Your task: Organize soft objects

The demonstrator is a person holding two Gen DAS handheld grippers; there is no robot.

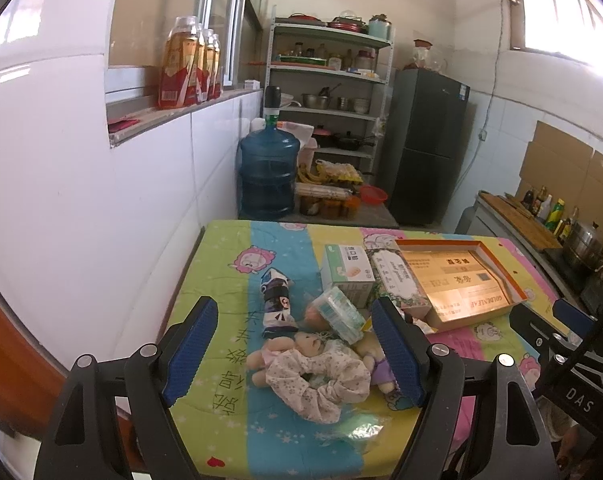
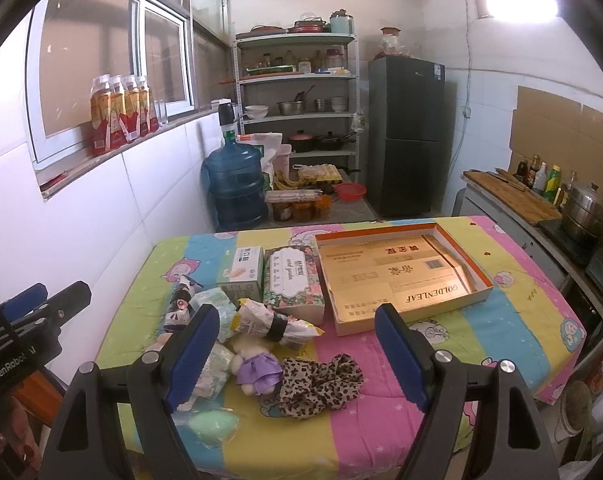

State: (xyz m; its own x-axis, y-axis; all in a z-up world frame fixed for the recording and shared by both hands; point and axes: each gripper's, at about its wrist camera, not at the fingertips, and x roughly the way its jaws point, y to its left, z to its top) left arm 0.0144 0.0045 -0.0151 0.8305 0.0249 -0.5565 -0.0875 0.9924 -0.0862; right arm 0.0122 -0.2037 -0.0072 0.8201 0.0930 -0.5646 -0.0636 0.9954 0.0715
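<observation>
**A:** Two blue-padded fingers of the left gripper (image 1: pixel 295 354) stand wide apart in the left wrist view, holding nothing. Between them on the striped cartoon tablecloth (image 1: pixel 221 264) lies the pale floral scrunchie (image 1: pixel 325 384), draped against a small plush bear (image 1: pixel 285 350). Behind those sit a rolled dark-and-white cloth bundle (image 1: pixel 276 298) and a tissue pack (image 1: pixel 339 312).

**B:** And the place to put them?

**A:** Probably the open gold-lined box lid (image 1: pixel 461 280), far right, beside the floral tissue box (image 1: pixel 397 282) and the green-and-white carton (image 1: pixel 347 270). That is my guess from the task.

**B:** Now the right wrist view?

**A:** Same story: the right gripper (image 2: pixel 297 354) is spread wide and empty. A leopard-print scrunchie (image 2: pixel 321 384) lies between its fingers, just beside a plush toy in a purple dress (image 2: pixel 257 372). A crinkly snack bag banded with black (image 2: pixel 273 322) rests behind, and a pale green soft lump (image 2: pixel 213 426) sits near the table's front edge. The box lid (image 2: pixel 477 300) is well apart, ahead and right.

**B:** How should the grab go?

**A:** I'd lower over the leopard scrunchie's bunched middle, pinch deep enough to gather folds, and keep clear of the purple dress so only one item lifts. Soft fabric will sag, so lift high before crossing the box wall.
</observation>
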